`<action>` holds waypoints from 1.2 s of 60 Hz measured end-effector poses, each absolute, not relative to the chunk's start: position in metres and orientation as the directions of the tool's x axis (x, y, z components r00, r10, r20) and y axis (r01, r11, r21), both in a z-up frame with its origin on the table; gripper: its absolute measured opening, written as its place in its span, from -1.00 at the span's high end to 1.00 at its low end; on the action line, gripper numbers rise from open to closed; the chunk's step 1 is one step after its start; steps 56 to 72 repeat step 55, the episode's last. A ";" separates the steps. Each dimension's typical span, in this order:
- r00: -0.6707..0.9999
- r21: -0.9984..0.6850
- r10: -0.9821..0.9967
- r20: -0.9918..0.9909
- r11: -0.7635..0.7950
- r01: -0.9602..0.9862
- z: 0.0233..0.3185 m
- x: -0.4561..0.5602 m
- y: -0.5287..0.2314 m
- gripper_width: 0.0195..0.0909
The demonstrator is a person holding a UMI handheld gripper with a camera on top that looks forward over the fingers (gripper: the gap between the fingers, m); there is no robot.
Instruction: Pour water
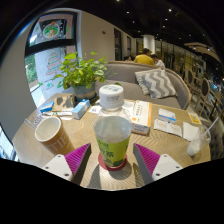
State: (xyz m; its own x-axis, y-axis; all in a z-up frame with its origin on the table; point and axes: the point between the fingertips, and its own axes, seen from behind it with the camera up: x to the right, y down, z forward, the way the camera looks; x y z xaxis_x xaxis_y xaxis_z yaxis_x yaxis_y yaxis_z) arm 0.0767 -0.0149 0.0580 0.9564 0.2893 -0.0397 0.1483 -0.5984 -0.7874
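Note:
A clear plastic bottle (112, 135) with a white cap and a green label stands upright on a red coaster (113, 163) on the wooden table (150, 145). It stands between my gripper's (112, 160) magenta pads (77, 158), with a gap at each side. The gripper is open around the bottle's lower part. A beige cup (52, 133) stands on the table to the left of the bottle, just beyond the left finger.
A potted green plant (82, 72) stands at the table's far left. Papers and small boxes (165, 122) lie behind the bottle. A white cup (199, 143) sits at the right edge. Grey sofas with a patterned cushion (160, 83) lie beyond.

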 end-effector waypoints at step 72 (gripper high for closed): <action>0.998 -0.768 0.030 0.049 -0.638 0.057 0.193 0.066 -0.250 -0.84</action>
